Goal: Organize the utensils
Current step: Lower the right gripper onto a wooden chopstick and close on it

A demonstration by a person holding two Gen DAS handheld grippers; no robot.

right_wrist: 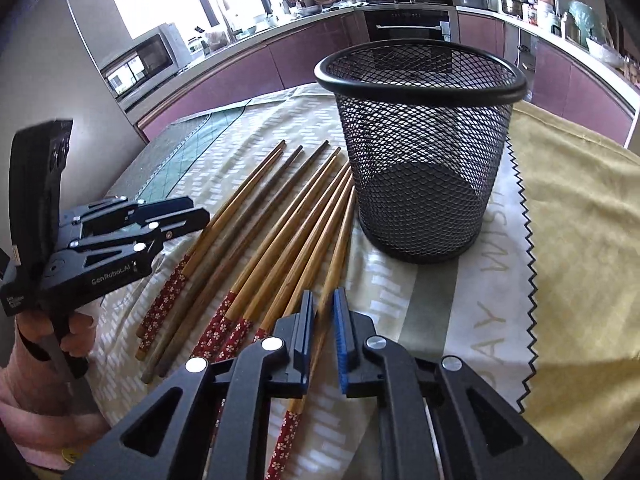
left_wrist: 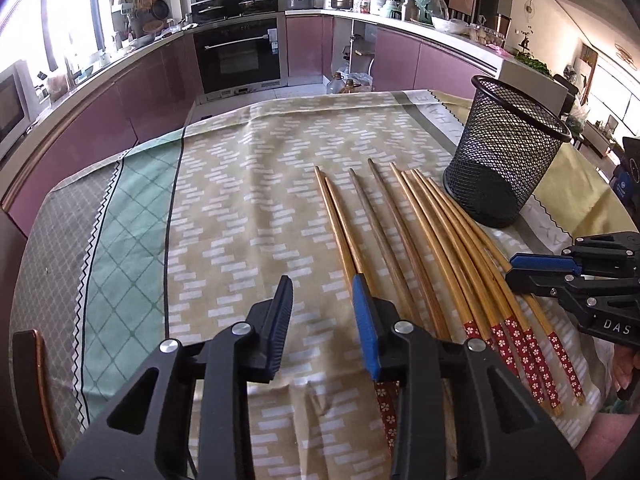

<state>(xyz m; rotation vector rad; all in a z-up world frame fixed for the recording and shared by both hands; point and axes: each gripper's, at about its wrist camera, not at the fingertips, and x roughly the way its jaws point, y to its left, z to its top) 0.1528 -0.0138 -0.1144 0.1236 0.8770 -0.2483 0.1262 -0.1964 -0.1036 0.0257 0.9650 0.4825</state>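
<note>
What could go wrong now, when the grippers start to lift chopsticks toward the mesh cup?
1. The right gripper is shut on one chopstick near its decorated end, so the long free tip may swing and strike the mesh cup, which looks light and could tip.
2. The chopsticks lie packed together; the left gripper has one finger among them and may pinch two or push neighbours aside.

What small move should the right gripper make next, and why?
Probably lift. The right gripper looks shut on the rightmost chopstick, which still lies on the tablecloth; the mesh holder stands upright and empty just beyond, so raise the chopstick toward it.
</note>
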